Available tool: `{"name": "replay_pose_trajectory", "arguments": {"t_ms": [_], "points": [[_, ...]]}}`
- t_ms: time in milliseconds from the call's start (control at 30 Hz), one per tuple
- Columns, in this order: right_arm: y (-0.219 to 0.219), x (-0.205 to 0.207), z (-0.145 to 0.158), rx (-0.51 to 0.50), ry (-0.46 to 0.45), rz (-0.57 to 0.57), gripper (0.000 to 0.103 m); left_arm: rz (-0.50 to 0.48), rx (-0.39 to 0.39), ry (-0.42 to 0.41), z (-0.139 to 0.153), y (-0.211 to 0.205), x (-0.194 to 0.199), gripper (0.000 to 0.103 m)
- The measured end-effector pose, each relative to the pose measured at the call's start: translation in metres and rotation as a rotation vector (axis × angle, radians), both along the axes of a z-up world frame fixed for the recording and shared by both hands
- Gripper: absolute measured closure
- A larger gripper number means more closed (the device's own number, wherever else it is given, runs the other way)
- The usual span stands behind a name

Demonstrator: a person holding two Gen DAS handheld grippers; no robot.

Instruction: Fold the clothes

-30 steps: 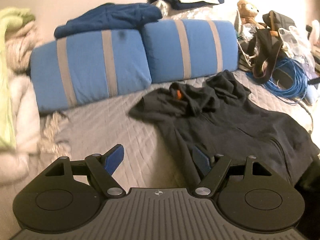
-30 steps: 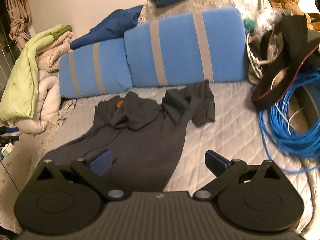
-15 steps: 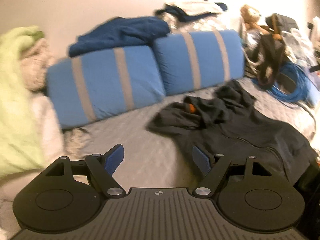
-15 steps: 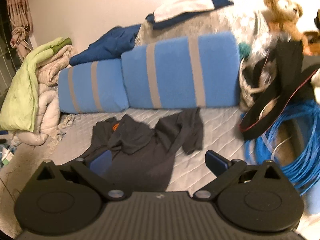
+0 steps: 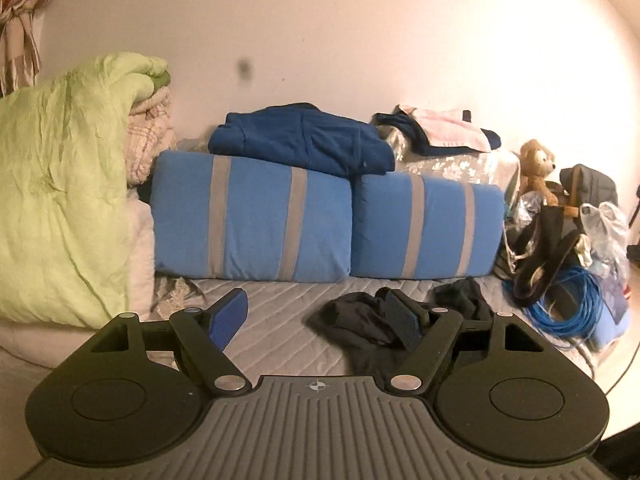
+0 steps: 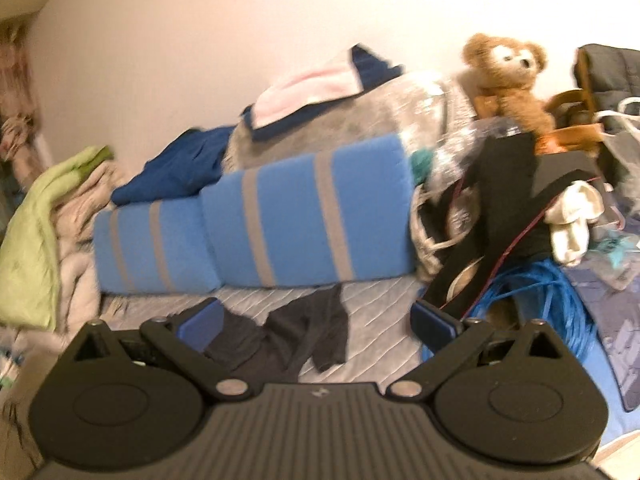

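Both claws spread, empty: left claw (image 5: pixel 316 322), right claw (image 6: pixel 318 322). Dark garment (image 5: pixel 360 328) lies crumpled on bed (image 5: pixel 280 344) below blue pillows (image 5: pixel 252 220). We judge approach step; next we lower, pinch garment edges, spread flat.

Bedroom, bed (image 5: pixel 280 344), pillows (image 5: pixel 252 220), teddy (image 6: pixel 508 76)

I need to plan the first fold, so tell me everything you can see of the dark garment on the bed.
The dark garment is charcoal, soft knit-looking cloth, lying crumpled and unfolded on the grey quilted bedcover in front of the blue striped pillows. One sleeve-like flap trails toward the blue cable coil. Neither open gripper holds it; its near part is hidden.
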State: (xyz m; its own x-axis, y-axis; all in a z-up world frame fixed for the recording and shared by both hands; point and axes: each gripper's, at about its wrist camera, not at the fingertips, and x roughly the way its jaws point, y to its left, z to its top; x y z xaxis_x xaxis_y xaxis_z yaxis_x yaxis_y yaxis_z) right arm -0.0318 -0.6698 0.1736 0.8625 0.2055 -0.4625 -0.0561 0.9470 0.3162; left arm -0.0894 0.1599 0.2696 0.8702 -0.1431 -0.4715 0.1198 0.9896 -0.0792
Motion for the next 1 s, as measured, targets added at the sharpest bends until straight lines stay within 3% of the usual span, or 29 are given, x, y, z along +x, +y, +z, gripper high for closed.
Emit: {"name": "replay_pose_trajectory", "arguments": {"t_ms": [200,367,500,667,767,1000], "points": [[-0.019,0.006,0.005,0.013,-0.024,-0.049,0.000,-0.088,-0.010,0.026,-0.026,-0.028,0.030,0.027],[-0.003,0.016,-0.008,-0.010,-0.010,-0.020,0.000,-0.137,-0.032,0.054,-0.053,-0.049,0.053,0.027],[0.023,0.031,-0.035,-0.047,0.029,0.018,0.000,-0.160,-0.052,0.084,-0.080,-0.062,0.073,0.027],[0.059,0.053,-0.072,-0.092,0.046,0.041,0.003,-0.128,0.037,0.122,-0.113,-0.082,0.101,0.027],[0.081,0.067,-0.094,-0.117,0.061,0.065,0.008,-0.116,0.095,0.141,-0.129,-0.093,0.115,0.027],[0.127,0.106,-0.141,-0.112,0.117,0.193,0.022,-0.152,0.117,0.179,-0.155,-0.107,0.138,0.027]]}}
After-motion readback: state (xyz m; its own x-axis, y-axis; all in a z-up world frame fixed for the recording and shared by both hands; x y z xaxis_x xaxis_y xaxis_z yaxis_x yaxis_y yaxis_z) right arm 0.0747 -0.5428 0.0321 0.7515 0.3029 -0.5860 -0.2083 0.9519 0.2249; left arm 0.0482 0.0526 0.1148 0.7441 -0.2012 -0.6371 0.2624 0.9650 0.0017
